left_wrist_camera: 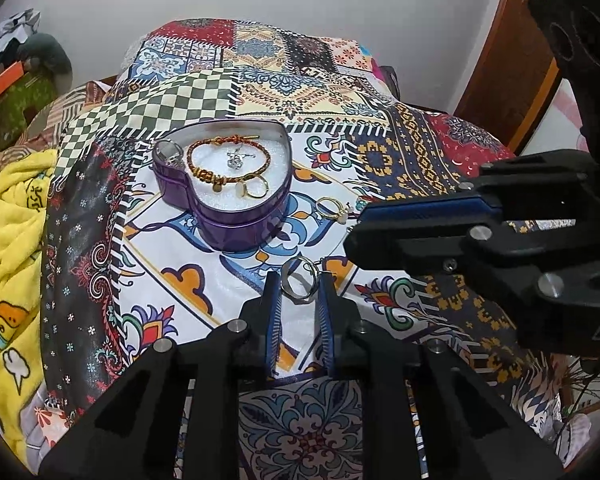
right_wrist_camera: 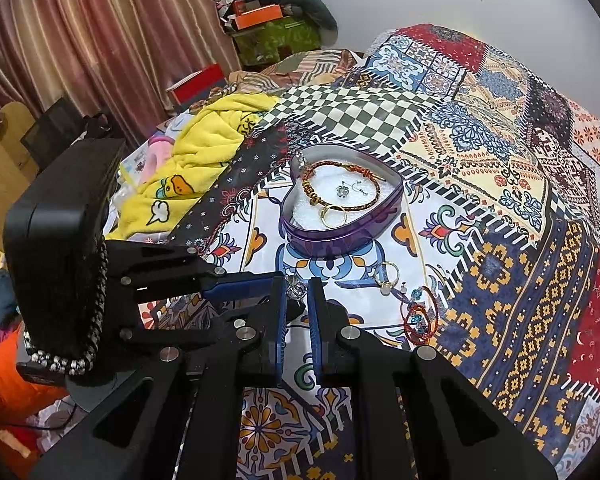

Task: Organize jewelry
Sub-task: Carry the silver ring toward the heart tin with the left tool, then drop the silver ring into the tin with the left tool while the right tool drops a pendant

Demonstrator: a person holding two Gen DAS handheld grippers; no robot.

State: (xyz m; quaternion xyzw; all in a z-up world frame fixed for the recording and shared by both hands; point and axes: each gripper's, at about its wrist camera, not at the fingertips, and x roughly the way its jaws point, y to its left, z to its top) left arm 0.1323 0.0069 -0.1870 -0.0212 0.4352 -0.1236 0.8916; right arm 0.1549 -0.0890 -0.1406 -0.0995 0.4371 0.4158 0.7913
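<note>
A: Where is the jewelry?

B: On a bed covered by a patchwork quilt (left_wrist_camera: 400,92). A purple heart-shaped tin (left_wrist_camera: 224,184) stands near the middle of the bed, lid off. Inside it lie a braided bracelet (left_wrist_camera: 228,162), a silver pendant (left_wrist_camera: 235,160) within the bracelet's loop, and a gold ring (left_wrist_camera: 258,188) at the tin's near side.

A: And outside the tin?

B: A second gold ring (right_wrist_camera: 388,274), with a pale stone, lies on the quilt just beside the tin's near wall. A beaded piece (right_wrist_camera: 418,318) in red and blue lies near it, closer to the bed's near edge.

A: State of the left claw (left_wrist_camera: 300,286)?

B: Partly closed; a silver ring (left_wrist_camera: 300,284) stands between its blue fingertips. It touches the right tip, but contact with the left tip cannot be told.

A: The right claw (right_wrist_camera: 296,292)?

B: Narrowly spread, pinching nothing. It comes in from the right, its tips just beside the left claw's; through its gap the silver ring shows.

A: Anything else?

B: A yellow blanket (left_wrist_camera: 8,232) lies bunched at the bed's left edge.
</note>
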